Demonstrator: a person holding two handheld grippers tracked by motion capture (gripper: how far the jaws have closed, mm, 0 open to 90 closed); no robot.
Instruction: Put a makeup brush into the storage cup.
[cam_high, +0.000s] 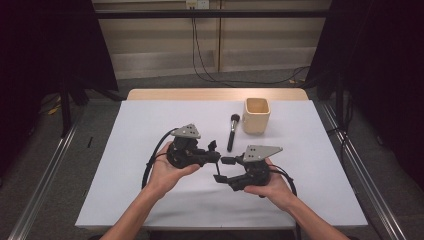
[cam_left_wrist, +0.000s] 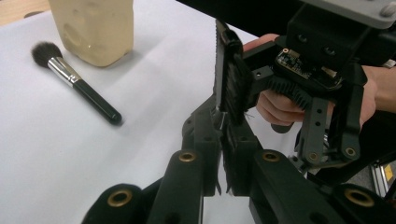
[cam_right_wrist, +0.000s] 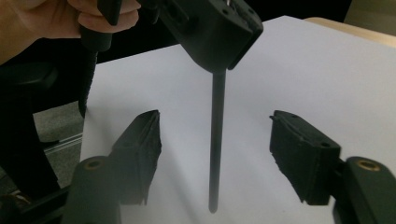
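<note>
My left gripper (cam_high: 214, 154) (cam_left_wrist: 223, 135) is shut on a thin black stick (cam_right_wrist: 216, 140). In the right gripper view the stick hangs down from the left gripper (cam_right_wrist: 215, 32), straight between my right gripper's jaws. My right gripper (cam_high: 220, 169) (cam_right_wrist: 215, 154) is open: its pads (cam_right_wrist: 140, 149) stand apart on either side of the stick and do not touch it. Both grippers meet tip to tip over the middle of the white table (cam_high: 150, 125). One right fingertip (cam_left_wrist: 229, 74) rises just behind the left jaws in the left gripper view.
A makeup brush (cam_high: 232, 132) (cam_left_wrist: 77, 84) with a black handle lies on the table just beyond the grippers. A beige square cup (cam_high: 256, 116) (cam_left_wrist: 93, 28) stands to its right. Metal rails run along both sides of the table.
</note>
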